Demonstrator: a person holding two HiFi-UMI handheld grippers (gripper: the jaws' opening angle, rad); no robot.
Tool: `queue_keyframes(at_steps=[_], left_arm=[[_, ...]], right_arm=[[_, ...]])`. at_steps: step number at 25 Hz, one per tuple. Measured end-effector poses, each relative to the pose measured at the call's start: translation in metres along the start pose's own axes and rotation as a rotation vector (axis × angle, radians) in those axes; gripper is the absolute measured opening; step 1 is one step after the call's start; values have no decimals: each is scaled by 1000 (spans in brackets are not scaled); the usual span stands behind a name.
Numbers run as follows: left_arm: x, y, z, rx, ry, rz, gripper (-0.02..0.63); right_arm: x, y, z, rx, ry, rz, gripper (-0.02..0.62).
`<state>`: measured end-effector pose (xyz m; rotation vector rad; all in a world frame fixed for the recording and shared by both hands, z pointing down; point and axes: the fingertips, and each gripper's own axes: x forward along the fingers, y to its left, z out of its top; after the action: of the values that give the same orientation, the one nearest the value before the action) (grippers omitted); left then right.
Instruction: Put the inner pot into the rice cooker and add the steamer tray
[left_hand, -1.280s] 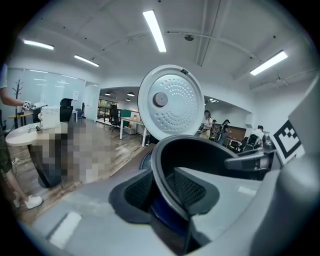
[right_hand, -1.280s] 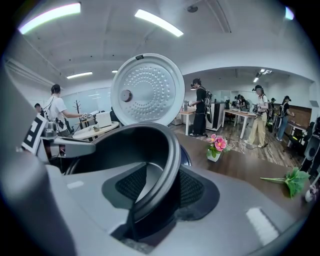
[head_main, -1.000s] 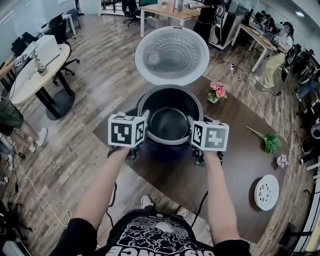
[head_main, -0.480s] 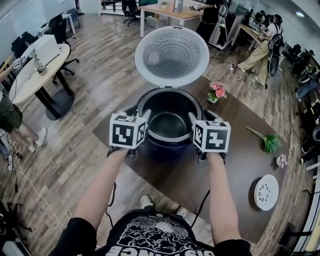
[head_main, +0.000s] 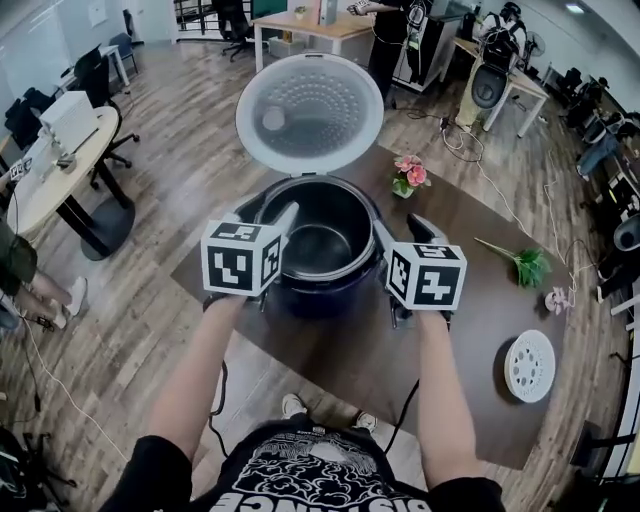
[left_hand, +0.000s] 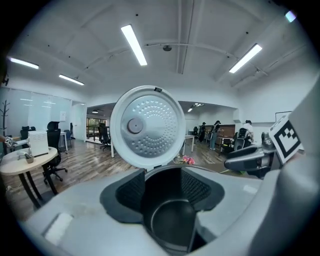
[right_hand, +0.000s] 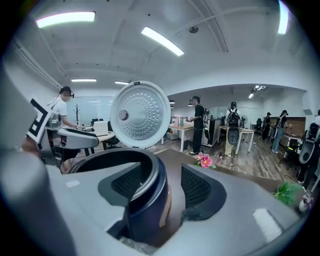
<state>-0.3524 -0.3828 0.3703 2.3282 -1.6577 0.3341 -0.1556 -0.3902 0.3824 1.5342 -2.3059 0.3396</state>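
The dark blue rice cooker (head_main: 322, 285) stands on the brown table with its white lid (head_main: 310, 112) tipped up behind it. The dark inner pot (head_main: 322, 243) sits down inside the cooker. My left gripper (head_main: 268, 212) hovers at the cooker's left rim and my right gripper (head_main: 400, 228) at its right rim. Both sets of jaws are opening, with the rim between them, and neither pair of pads presses on it. The left gripper view looks down past the left gripper (left_hand: 167, 182) into the inner pot (left_hand: 172, 227). The right gripper (right_hand: 157, 182) straddles the cooker (right_hand: 147, 200) wall. The white round steamer tray (head_main: 529, 366) lies far right.
Pink flowers (head_main: 408, 172) lie behind the cooker, with a green sprig (head_main: 525, 265) and a small pink flower (head_main: 556, 298) to the right. The brown table (head_main: 450, 350) ends just in front of me. A round white table (head_main: 40, 170) stands far left and people stand at the back.
The inner pot has dropped from rim height down into the cooker. Both grippers have let go of its rim, widened their jaws and risen a little.
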Motion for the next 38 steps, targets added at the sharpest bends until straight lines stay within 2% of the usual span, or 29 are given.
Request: queue_keyframes(at_steps=[6,13,16,28,38], left_arm=[[16,-62,31,48,-49,-111,232],[35,-148,41,89,-51,-269,251],[42,-180,44,103,-57,-311,253],[62,-347,18,177,7,-578,270],[69,-477,-19,220,76,-743,272]], right_arm=[[-39,-47,0,50,-53,-76,262],[-98,-111,-19,120,-80,-208,270],[-122,-136,-30,142,-81,-256,272],[-244,-233,-90,256,-78,-509,276],[-340,-303,-147,343,-72,-674,277]])
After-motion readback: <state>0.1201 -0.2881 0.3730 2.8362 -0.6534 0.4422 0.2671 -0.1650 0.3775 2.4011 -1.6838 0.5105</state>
